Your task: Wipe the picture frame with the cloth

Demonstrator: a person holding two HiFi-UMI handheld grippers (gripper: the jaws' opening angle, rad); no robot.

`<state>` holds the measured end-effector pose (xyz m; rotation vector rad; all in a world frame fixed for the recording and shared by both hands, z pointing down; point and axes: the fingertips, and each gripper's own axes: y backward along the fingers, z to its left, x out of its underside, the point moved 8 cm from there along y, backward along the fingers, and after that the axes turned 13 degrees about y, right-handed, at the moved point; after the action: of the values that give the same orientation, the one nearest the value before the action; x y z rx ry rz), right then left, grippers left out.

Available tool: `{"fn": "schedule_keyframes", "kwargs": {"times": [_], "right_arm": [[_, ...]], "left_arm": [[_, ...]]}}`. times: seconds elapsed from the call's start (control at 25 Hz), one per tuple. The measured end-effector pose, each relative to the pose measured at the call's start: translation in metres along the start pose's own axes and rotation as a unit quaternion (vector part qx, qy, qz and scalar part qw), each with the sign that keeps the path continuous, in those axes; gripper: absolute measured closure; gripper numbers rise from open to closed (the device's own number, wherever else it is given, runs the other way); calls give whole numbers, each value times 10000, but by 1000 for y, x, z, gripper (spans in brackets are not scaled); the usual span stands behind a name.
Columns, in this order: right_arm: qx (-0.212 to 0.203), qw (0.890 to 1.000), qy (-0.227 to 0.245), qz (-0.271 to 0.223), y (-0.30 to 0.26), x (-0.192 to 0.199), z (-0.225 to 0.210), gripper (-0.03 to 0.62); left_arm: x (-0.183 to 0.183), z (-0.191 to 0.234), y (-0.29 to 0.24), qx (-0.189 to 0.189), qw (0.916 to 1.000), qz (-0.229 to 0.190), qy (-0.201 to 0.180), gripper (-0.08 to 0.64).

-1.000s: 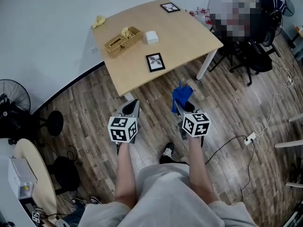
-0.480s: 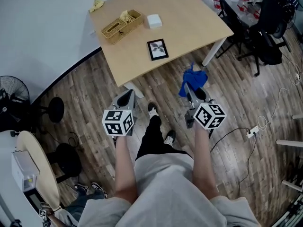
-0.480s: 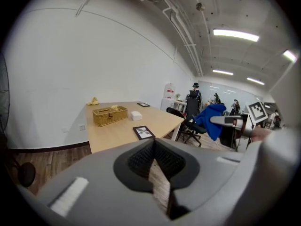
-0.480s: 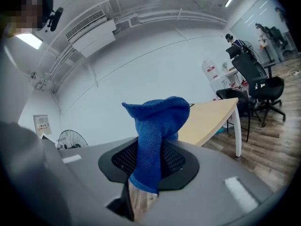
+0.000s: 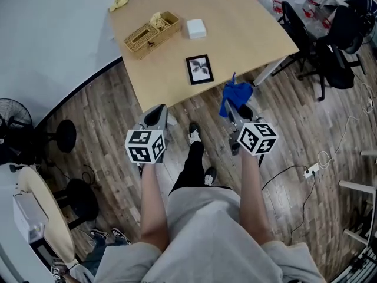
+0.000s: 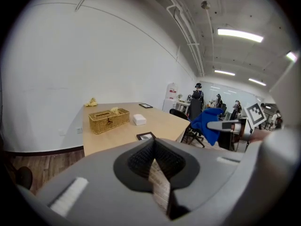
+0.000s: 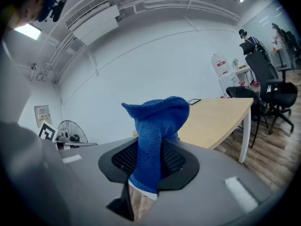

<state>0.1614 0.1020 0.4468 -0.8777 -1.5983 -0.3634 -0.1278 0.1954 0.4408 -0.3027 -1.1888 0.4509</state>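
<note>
Picture frame lies flat near the worktop's front edge. The blue cloth is clamped in the right tongs, just off that edge over the wooden floor. The left tongs are pressed together, empty. A wicker basket holds a yellowish wad at one end; a white box sits near it
</note>
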Motion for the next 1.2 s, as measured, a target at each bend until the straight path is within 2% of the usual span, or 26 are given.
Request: {"fn": "schedule_keyframes", "kwargs": {"times": [0.24,0.44,0.8,0.88,1.04,1.2], "right_arm": [[125,9997,-126,153,-56,-11,-43,488],[205,9991,69,363,-104,-24,-74,486],[178,9957,572,709,-181,-47,-98,485],[190,9949,679,725,-198,-51,-100,485],[231,9917,977,805,-229,-58,-105,485],[326,9862,1285,988,-251,-60,-109,485]], "left_arm": [[-36,16,-70,100,9998,123,-85,509],[-63,28,-130,184,9989,338,-255,509],[-87,45,-206,252,9888,935,-1140,509],[-87,56,-219,288,9888,970,-1097,509],[-89,81,-240,414,9918,1000,-674,509],[-86,93,-258,684,9900,1100,-560,509]]}}
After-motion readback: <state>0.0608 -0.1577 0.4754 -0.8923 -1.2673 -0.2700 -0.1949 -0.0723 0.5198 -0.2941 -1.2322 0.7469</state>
